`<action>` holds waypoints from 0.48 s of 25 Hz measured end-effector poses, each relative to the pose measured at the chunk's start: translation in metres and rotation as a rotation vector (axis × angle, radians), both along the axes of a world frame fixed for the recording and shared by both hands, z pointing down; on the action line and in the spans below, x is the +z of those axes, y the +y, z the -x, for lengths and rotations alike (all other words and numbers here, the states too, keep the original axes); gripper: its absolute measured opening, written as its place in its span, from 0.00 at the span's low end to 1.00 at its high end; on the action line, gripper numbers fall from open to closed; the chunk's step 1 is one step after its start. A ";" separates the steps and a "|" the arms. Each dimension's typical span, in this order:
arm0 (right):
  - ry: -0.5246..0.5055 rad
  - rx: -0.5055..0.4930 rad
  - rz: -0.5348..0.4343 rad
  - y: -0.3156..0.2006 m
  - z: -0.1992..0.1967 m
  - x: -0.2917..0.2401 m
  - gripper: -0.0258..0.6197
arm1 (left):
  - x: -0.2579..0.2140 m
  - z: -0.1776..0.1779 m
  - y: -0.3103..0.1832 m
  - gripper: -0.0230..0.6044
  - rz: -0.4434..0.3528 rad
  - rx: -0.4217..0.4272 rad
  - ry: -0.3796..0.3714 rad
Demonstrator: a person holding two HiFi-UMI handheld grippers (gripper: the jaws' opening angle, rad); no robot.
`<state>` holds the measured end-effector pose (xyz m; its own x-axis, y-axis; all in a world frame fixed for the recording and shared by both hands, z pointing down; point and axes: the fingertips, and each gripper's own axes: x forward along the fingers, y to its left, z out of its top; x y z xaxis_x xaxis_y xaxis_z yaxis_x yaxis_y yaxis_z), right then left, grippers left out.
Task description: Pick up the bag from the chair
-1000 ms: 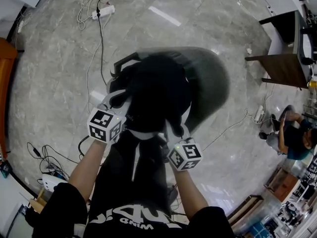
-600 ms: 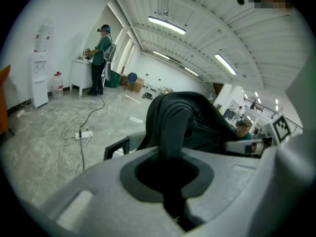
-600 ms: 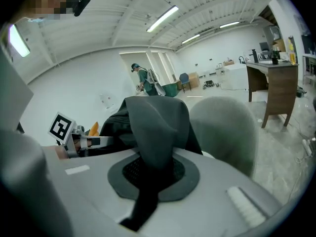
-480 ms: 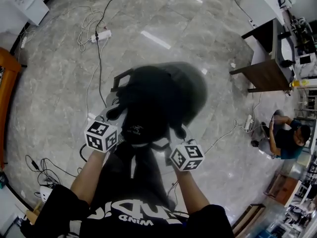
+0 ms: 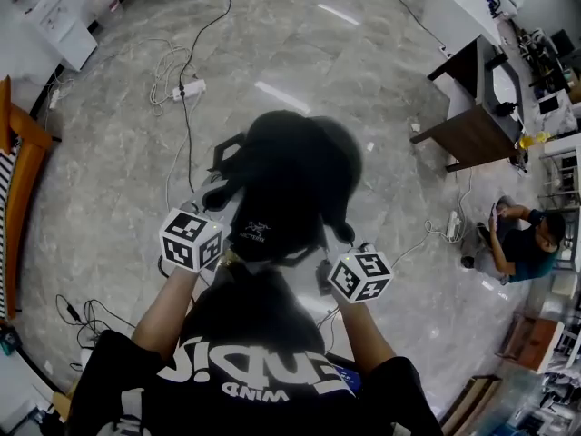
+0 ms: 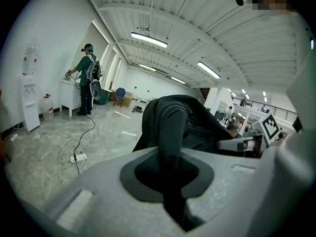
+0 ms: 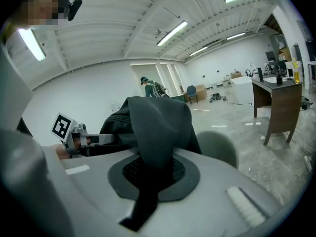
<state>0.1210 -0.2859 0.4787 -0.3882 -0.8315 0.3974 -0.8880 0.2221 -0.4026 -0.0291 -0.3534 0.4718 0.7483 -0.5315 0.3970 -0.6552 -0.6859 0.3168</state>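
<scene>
A black backpack (image 5: 286, 189) hangs in the air between my two grippers, held by its shoulder straps. My left gripper (image 5: 221, 203) is shut on the left strap (image 6: 170, 137), which runs down between its jaws. On the other side, my right gripper (image 5: 342, 236) is shut on the right strap (image 7: 155, 147). The bag's bulk hangs ahead of both jaws. A rounded grey chair back (image 7: 217, 149) shows below and behind the bag in the right gripper view; from the head view the bag hides most of the chair.
A power strip with white cables (image 5: 191, 89) lies on the marble floor beyond the bag. A dark wooden desk (image 5: 472, 130) stands at the right, with a seated person (image 5: 522, 243) near it. An orange bench (image 5: 23, 180) is at the left. Another person (image 6: 88, 78) stands far off.
Both grippers have risen together with the backpack, which now hangs higher and closer to the head camera. The grey chair back has slipped out of sight beneath the bag.
</scene>
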 end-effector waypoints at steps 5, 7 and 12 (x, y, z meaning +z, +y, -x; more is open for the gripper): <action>-0.040 -0.016 -0.045 0.025 -0.008 -0.032 0.05 | -0.036 -0.007 0.035 0.08 -0.047 -0.004 -0.004; -0.060 -0.025 -0.068 0.034 -0.009 -0.043 0.05 | -0.045 -0.008 0.050 0.08 -0.050 -0.020 0.011; -0.084 -0.074 -0.106 0.053 -0.015 -0.058 0.05 | -0.056 -0.013 0.082 0.08 -0.049 -0.058 0.033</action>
